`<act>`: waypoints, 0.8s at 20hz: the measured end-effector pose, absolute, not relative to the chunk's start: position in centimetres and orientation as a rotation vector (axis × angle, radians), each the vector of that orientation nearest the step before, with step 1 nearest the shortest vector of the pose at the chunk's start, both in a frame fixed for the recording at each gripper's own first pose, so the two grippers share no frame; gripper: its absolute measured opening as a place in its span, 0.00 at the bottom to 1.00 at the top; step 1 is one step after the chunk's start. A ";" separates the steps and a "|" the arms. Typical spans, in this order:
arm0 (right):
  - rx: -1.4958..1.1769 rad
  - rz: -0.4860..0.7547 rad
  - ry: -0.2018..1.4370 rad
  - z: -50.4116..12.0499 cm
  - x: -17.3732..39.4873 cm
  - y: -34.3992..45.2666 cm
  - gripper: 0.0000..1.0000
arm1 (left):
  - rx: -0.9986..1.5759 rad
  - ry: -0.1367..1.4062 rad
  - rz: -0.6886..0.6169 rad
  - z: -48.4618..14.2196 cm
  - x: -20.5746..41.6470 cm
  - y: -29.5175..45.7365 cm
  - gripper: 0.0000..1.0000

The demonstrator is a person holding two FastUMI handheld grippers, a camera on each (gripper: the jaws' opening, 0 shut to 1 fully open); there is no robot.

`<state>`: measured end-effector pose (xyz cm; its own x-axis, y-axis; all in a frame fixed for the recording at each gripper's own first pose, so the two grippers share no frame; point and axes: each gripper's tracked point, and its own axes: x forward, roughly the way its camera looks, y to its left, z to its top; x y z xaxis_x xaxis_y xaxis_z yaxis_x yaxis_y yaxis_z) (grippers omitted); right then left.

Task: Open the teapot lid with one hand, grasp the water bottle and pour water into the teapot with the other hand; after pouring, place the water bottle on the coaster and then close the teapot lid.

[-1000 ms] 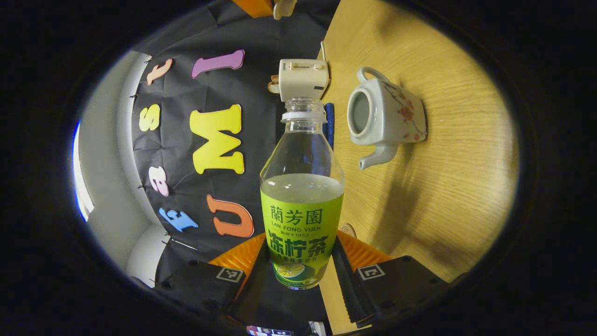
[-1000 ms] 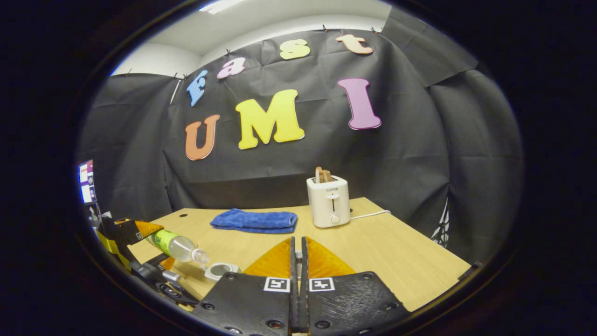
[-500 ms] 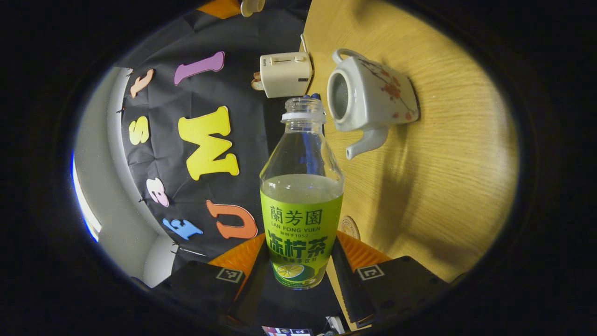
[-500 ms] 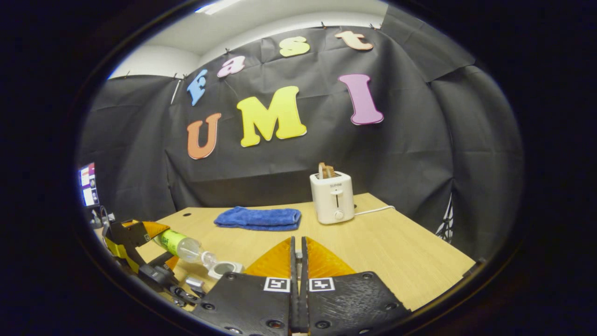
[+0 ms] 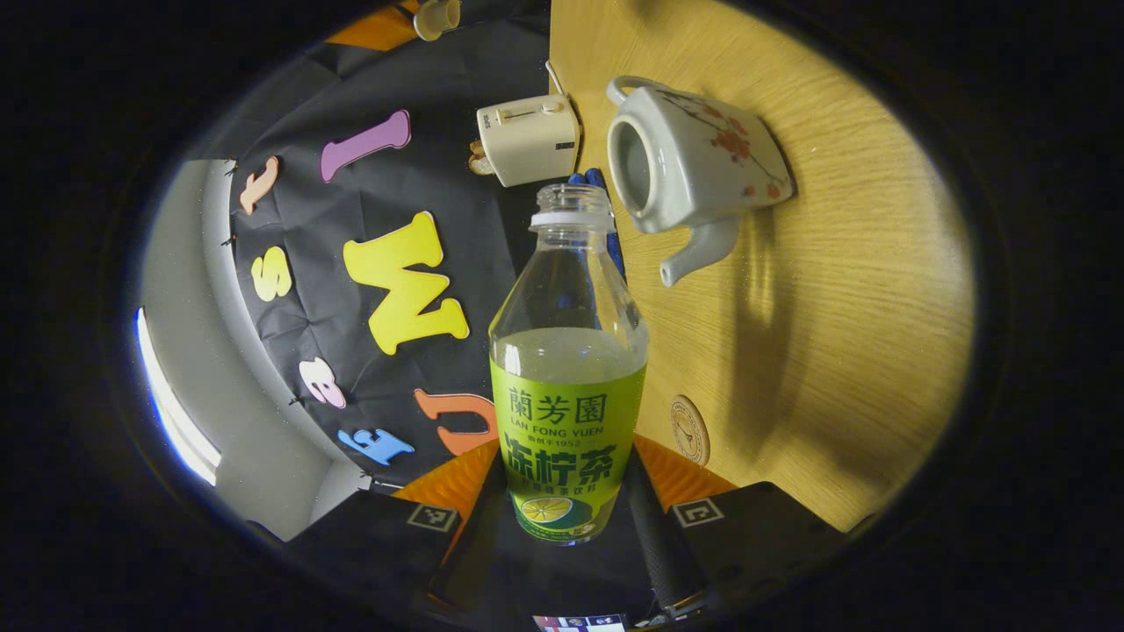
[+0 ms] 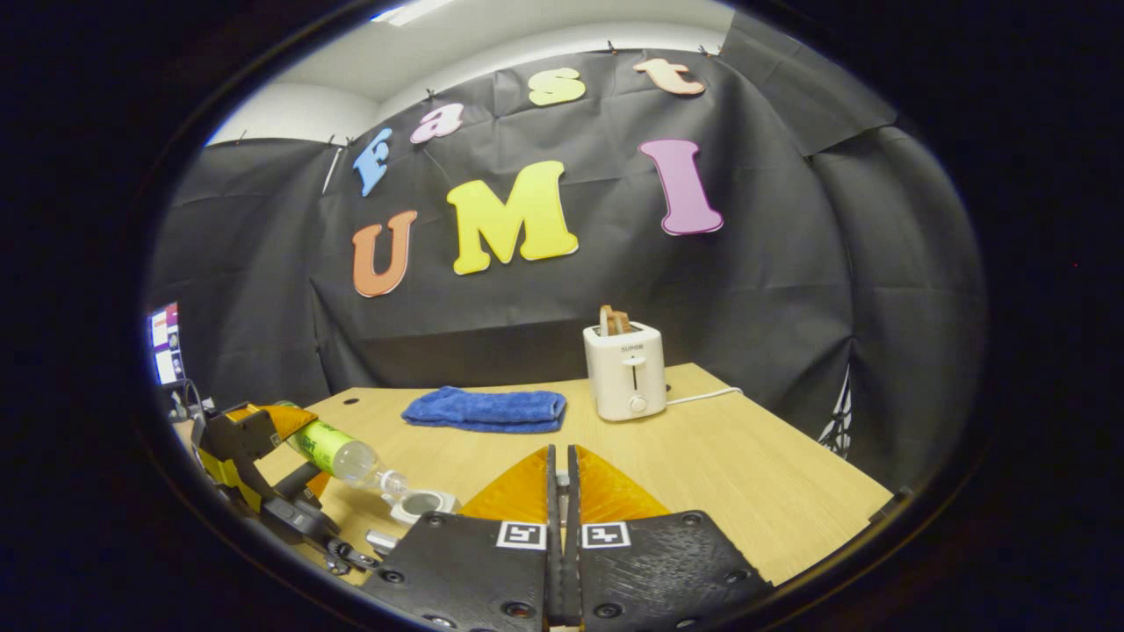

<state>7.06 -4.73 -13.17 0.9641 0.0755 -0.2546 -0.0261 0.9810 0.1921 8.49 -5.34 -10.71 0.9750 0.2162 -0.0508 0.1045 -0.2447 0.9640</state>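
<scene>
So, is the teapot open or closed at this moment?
Open: the teapot has no lid on its round mouth, and the water bottle neck points towards it.

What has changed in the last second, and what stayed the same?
The left gripper brought the tilted bottle closer, until its mouth reached the open teapot. Its grip on the bottle stayed, the right gripper stayed shut, and the toaster and towel did not move.

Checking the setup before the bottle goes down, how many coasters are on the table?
1: the coaster lies flat on the table, nearer the camera than the teapot. The bottle may hide others.
</scene>
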 end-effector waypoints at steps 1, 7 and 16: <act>0.188 0.050 0.264 -13.2 7.0 -4.8 0.00 | 1.828 0.238 0.111 -10.5 8.5 -5.3 0.73; 0.188 0.049 0.260 -13.0 6.9 -4.8 0.00 | 1.876 0.225 0.118 -9.7 8.5 -5.5 0.74; 0.191 0.049 0.250 -12.3 6.7 -5.1 0.00 | 1.952 0.239 0.107 -9.2 8.6 -5.8 0.74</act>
<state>6.67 -5.07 -12.27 0.9677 0.0722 -0.2415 -0.0248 0.9807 0.1938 8.64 -5.82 -9.19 0.9755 0.2171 -0.0370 0.1170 -0.3682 0.9224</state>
